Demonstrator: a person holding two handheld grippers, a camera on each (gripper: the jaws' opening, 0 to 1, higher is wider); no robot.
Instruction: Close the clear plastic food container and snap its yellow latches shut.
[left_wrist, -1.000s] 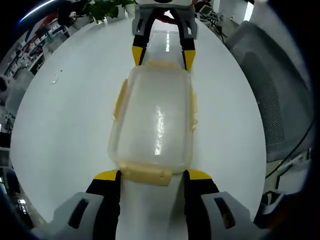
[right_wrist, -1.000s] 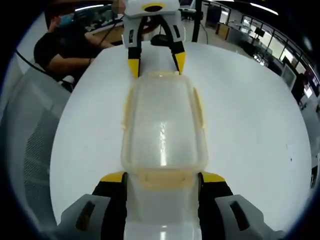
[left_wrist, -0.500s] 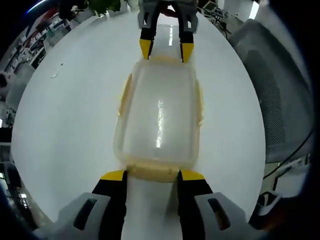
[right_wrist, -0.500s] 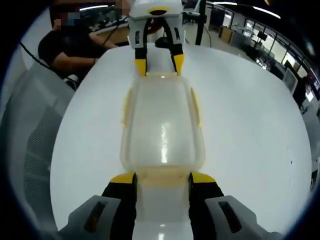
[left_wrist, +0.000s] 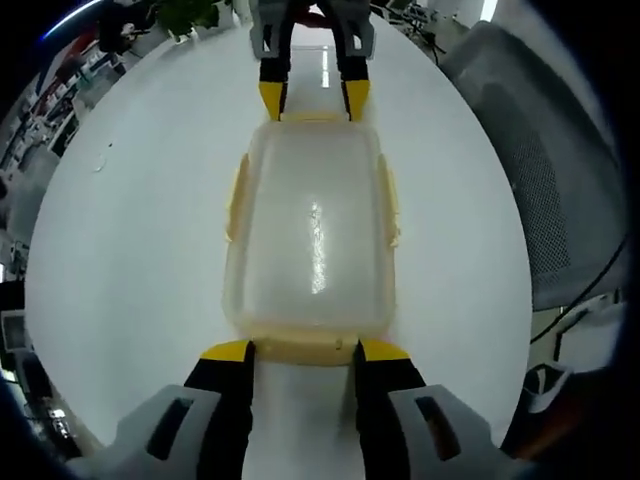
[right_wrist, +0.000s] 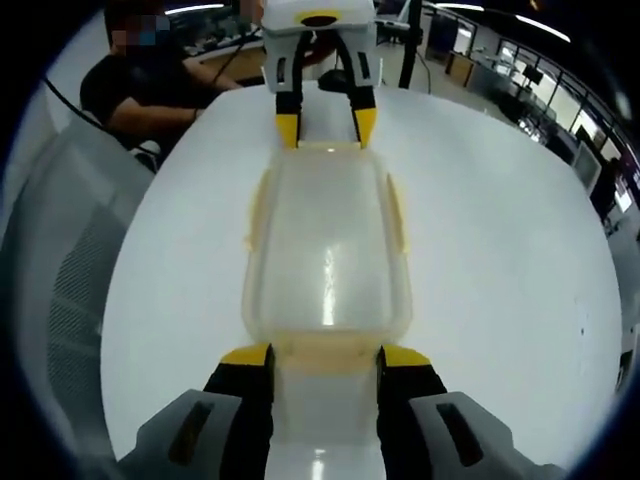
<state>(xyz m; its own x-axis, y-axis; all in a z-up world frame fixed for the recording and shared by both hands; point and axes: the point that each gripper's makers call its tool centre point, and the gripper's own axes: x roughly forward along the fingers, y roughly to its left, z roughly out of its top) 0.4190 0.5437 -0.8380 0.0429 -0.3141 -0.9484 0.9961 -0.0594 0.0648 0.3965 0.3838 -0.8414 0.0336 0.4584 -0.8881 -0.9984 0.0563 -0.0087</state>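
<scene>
Sitting lengthwise in the middle of the round white table (left_wrist: 120, 250), the clear plastic food container (left_wrist: 312, 235) has its lid already down, and a gripper stands at each short end. The left gripper (left_wrist: 303, 352) has its jaws parted just wider than the near yellow end latch (left_wrist: 303, 347), tips flanking it; whether they press on it I cannot tell. The right gripper (right_wrist: 324, 357) stands the same way at the opposite end latch (right_wrist: 322, 355), jaws spread and holding nothing. The box looks empty and light, its thin walls glossy and likely slippery, so it could skate on the smooth tabletop if pushed from one end alone; bracing both ends together seems wise. The side latches (right_wrist: 397, 212) look like stiff little flaps that want a firm press at their outer edge. A grey mesh chair (left_wrist: 540, 170) stands beside the table, a seated person in dark clothes (right_wrist: 140, 90) beyond it, and an open office behind.
</scene>
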